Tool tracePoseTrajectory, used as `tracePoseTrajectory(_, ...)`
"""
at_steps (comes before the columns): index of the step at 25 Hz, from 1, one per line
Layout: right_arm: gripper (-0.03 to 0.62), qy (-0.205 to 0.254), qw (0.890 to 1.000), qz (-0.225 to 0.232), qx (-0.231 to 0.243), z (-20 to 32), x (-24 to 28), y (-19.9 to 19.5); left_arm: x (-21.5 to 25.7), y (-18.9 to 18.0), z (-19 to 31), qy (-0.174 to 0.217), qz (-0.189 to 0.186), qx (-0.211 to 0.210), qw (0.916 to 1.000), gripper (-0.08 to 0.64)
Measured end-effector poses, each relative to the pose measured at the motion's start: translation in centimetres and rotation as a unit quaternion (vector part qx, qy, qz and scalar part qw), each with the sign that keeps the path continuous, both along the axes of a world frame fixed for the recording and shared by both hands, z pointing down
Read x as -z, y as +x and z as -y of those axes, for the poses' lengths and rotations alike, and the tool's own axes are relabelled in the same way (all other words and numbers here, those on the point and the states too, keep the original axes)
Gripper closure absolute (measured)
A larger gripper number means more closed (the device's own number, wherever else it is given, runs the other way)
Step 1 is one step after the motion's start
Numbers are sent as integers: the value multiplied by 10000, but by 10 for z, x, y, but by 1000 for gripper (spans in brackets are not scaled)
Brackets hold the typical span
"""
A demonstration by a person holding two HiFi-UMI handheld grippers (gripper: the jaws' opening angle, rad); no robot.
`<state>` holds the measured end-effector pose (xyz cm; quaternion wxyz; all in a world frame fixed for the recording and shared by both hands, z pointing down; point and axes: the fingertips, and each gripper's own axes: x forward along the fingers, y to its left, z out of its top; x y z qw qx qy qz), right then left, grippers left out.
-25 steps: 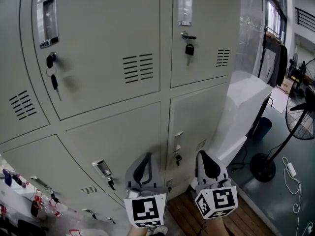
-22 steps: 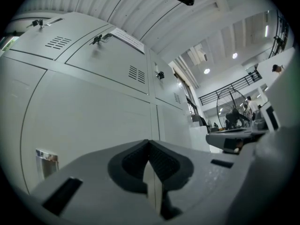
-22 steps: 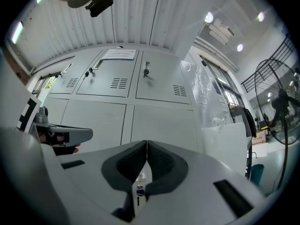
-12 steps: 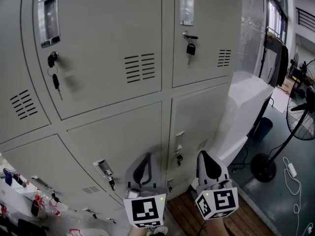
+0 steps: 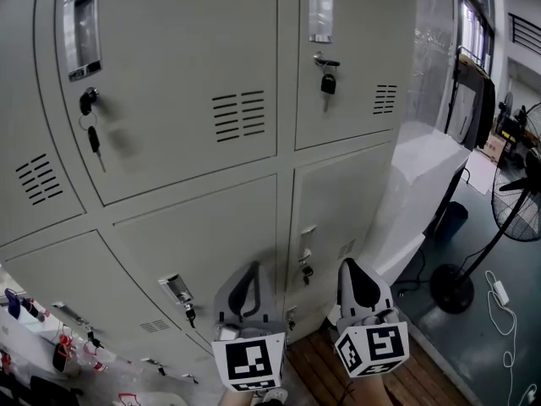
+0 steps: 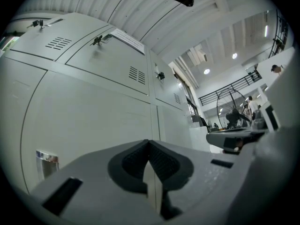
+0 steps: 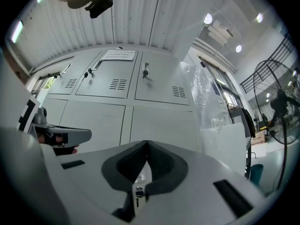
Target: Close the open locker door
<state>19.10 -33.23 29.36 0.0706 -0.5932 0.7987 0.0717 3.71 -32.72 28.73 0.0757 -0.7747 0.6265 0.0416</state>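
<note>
Shows every locker door (image 5: 194, 83) on the grey bank (image 5: 284, 163) lying flush, from 9 to 1 o'clock in head view; cannot single out the task's own among them. Hides part of the lower doors at 6 o'clock behind the left gripper (image 5: 250, 271) and right gripper (image 5: 349, 266), both clenched on nothing, pads pressed together. Cuts off both gripper bodies at the bottom edge. Leaves keys (image 5: 91, 138) dangling at 10 o'clock, a standing fan (image 5: 517, 194) at 3 o'clock, half out of frame
</note>
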Motion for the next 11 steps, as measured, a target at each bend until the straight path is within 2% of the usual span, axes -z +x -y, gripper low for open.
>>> tracePoseTrajectory(11, 574, 5, 10000, 15, -11, 1, 0, 3, 3, 5, 2, 25, -1, -41, 10000, 560)
